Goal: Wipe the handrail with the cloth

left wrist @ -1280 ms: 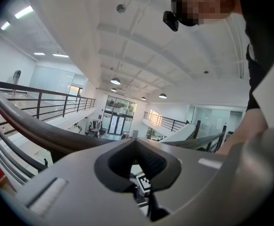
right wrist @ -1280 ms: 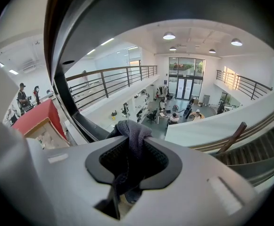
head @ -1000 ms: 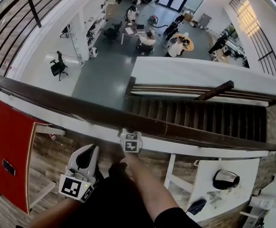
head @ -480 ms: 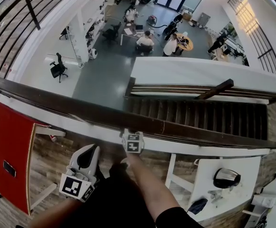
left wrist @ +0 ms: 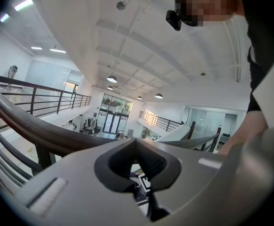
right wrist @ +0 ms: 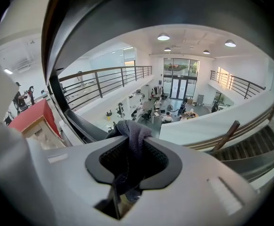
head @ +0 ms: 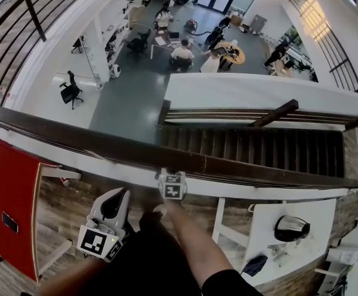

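Looked down past a staircase (head: 259, 150) and a red panel (head: 6, 190). Saw the dark handrail (head: 105, 142) stretched left-to-right, dipping rightward. Held the grey cloth (right wrist: 134, 128) bunched in the right gripper (right wrist: 131, 139) — clamped tight, tuft upward, just beside the rail. Kept the left gripper (left wrist: 136, 142) closed and empty — lower down. Barely shifted from a second earlier.

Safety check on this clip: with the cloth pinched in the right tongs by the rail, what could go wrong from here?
1. The right tongs hold only a bunched fold of the cloth by the handrail, above an open floor with people. A slip could drop it out of reach.
2. Bunched like this, little cloth may meet the rail, so the wipe could be patchy.
3. The left tongs are shut, empty and low, so they would likely not catch it.
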Motion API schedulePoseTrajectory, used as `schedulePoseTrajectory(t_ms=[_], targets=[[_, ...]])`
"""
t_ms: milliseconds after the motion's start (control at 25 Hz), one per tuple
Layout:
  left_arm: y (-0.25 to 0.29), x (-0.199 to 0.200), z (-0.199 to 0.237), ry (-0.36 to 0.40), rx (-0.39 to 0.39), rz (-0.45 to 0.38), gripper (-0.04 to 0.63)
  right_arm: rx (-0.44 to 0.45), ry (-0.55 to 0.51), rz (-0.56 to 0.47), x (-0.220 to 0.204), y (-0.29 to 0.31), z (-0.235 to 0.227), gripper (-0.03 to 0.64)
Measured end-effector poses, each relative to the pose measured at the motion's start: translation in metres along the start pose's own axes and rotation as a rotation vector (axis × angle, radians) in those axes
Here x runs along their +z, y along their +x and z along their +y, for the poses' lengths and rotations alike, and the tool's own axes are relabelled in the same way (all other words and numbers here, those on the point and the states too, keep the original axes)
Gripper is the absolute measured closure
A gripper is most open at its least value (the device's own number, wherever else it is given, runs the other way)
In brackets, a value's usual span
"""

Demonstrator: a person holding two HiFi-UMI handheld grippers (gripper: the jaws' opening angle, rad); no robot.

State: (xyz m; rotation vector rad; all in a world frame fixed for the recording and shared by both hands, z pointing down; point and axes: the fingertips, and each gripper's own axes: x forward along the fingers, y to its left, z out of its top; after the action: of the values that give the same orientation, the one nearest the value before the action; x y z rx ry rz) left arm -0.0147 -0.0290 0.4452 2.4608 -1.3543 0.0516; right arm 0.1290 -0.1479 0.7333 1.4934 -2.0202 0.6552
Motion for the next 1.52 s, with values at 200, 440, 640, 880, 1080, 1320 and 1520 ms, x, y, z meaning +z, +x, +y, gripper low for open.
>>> schedulePoseTrajectory(t_ms=[200, 440, 640, 880, 1080, 1320, 1520], targets=[[0.003, -0.004, -0.001, -0.007, 0.006, 0.010, 0.597, 0.000, 0.003, -0.001, -0.001, -0.003, -0.003, 0.540], [0.006, -0.001, -0.004, 0.014, 0.002, 0.001, 0.597, 0.004, 0.015, -0.015, 0.002, -0.005, -0.005, 0.540], [0.010, -0.005, -0.006, 0.016, 0.004, 0.011, 0.597, 0.009, 0.015, -0.006, -0.001, -0.005, -0.009, 0.540], [0.012, -0.005, -0.010, 0.027, -0.003, 0.012, 0.597, 0.006, 0.021, -0.007, -0.001, -0.009, -0.016, 0.540], [0.017, -0.007, -0.016, 0.024, -0.015, 0.014, 0.597, -0.005, 0.027, -0.001, -0.003, -0.013, -0.024, 0.540], [0.023, -0.009, -0.024, 0.014, -0.031, 0.016, 0.597, -0.018, 0.038, -0.005, -0.008, -0.018, -0.039, 0.540], [0.027, -0.013, -0.029, 0.008, -0.039, 0.018, 0.597, -0.024, 0.042, -0.005, -0.009, -0.020, -0.047, 0.540]])
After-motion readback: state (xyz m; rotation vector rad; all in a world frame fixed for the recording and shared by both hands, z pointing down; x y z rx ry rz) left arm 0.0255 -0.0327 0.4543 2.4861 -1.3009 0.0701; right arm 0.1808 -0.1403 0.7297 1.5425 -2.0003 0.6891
